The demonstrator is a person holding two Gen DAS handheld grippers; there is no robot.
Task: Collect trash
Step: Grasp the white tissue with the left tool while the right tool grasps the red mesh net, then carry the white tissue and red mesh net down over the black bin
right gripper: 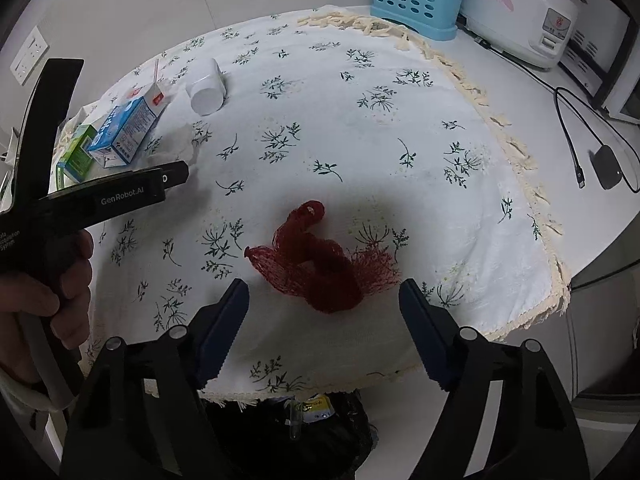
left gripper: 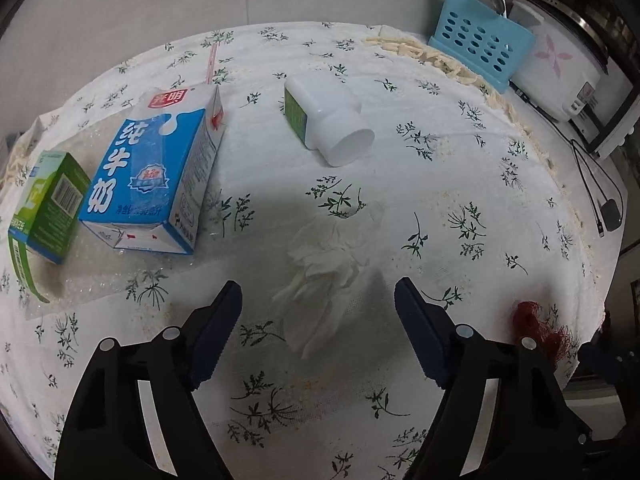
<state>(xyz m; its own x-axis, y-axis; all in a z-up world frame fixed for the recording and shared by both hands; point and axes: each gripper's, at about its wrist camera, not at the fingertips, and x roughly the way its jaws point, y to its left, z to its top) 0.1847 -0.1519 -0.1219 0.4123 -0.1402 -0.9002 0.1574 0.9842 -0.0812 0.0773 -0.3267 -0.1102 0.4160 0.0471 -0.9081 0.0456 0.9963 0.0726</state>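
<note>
A crumpled white tissue [left gripper: 324, 280] lies on the flowered tablecloth [left gripper: 440, 184], and my left gripper [left gripper: 318, 291] hangs open just over it, a finger on each side without touching. A red mesh net [right gripper: 316, 264] lies near the table's front edge. My right gripper [right gripper: 323, 289] is open above its near end, pads apart from it. Further off lie a blue milk carton [left gripper: 156, 172] with a straw, a green box [left gripper: 48, 204] and a white bottle [left gripper: 328, 116] on its side. The red net [left gripper: 532, 320] also shows at the left view's right edge.
A blue perforated basket [left gripper: 480, 44] and a white rice cooker [left gripper: 560, 64] stand at the back right. A black cable with an adapter [right gripper: 606, 168] lies on the counter to the right. A black trash bag [right gripper: 304, 432] sits below the table's front edge. A hand [right gripper: 60, 292] holds the left tool.
</note>
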